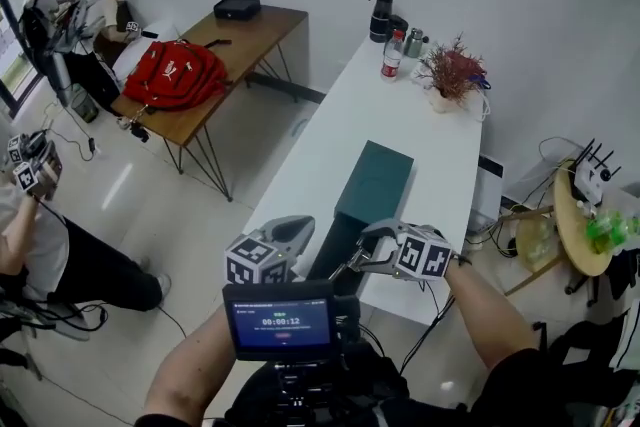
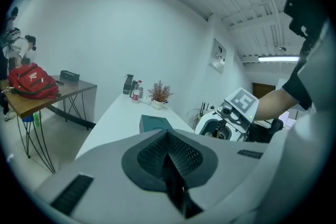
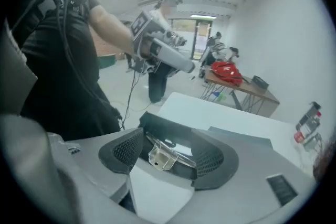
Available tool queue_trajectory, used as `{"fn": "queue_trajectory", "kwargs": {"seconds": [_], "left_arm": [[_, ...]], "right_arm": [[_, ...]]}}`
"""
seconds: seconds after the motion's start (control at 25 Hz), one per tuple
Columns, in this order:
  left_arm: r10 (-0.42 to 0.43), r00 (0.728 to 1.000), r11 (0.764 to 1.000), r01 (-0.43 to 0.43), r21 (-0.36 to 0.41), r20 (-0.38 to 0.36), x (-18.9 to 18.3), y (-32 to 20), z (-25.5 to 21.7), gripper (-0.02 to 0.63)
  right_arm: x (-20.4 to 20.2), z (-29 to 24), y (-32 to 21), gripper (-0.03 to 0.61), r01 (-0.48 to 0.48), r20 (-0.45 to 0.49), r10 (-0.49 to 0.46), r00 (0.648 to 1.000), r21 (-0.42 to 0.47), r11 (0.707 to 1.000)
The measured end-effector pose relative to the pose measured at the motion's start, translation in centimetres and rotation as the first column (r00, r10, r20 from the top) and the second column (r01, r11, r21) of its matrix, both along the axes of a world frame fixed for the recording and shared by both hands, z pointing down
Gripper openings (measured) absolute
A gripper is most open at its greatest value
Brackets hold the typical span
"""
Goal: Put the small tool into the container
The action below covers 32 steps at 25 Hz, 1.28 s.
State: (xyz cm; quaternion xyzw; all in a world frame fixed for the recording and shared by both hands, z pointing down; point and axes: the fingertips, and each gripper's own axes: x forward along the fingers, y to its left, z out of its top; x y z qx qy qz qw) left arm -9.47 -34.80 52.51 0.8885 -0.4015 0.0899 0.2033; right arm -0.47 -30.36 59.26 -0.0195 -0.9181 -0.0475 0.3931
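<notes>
The tool (image 3: pixel 161 157) is seen as a small clear plastic piece with a pale yellowish core and one dark hole. It appears to lie in the dark open container (image 3: pixel 157 123), between the fingers (image 3: pixel 124 151) of the right gripper (image 3: pixel 169 149), which are spread wide and not pressed on it. The fingers of the left gripper (image 2: pixel 168 139) are closed together on nothing. The container is set at the near end of the counter (image 1: pixel 330 130), with a teal box (image 1: pixel 378 177) just beyond it. Bare white surface is left along the counter's left edge and past the box. One tool, one container, one box and two grippers are counted.
</notes>
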Motion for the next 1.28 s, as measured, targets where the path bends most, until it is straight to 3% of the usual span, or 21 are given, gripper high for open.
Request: {"fn": "queue_trajectory", "kwargs": {"seconds": [0.08,0.16,0.28,0.32,0.4,0.64,0.8,1.28], "left_arm": [[0.006,1.0,1.0,-0.006,0.017,-0.001,-0.6,0.7,-0.5,0.012],[0.013,1.0,0.999,-0.012,0.035,-0.02,-1.1,1.3,-1.3,0.012],[0.02,0.999,0.998,-0.018,0.053,-0.047,-2.1,2.2,-2.2,0.012],[0.026,0.998,0.998,-0.023,0.055,-0.056,-2.2,2.5,-2.3,0.012],[0.043,0.997,0.998,-0.039,0.055,-0.07,-2.3,3.2,-2.4,0.012],[0.098,0.994,0.994,-0.096,0.047,-0.055,-2.1,5.4,-2.0,0.012],[0.12,0.992,0.992,-0.118,0.04,-0.049,-2.0,6.2,-1.5,0.012],[0.106,0.993,0.994,-0.105,0.027,-0.047,-2.5,5.4,-1.4,0.012]], "right_arm": [[0.2,-1.9,-0.2,0.289,-0.132,0.1,0.134,0.986,-0.026,0.991],[0.5,-4.0,-0.4,0.281,-0.262,0.208,0.272,0.94,-0.074,0.962],[1.2,-7.1,-1.0,0.254,-0.45,0.341,0.471,0.813,-0.144,0.881],[1.6,-7.3,-1.2,0.212,-0.508,0.353,0.528,0.772,-0.154,0.847],[2.4,-5.9,-0.8,0.137,-0.588,0.31,0.6,0.737,-0.144,0.796],[2.2,2.5,1.5,0.119,-0.668,0.056,0.678,0.733,-0.124,0.734],[1.8,6.3,1.5,0.114,-0.681,-0.067,0.678,0.732,-0.071,0.729],[1.0,8.8,-0.4,0.114,-0.669,-0.141,0.658,0.739,-0.048,0.742]]}}
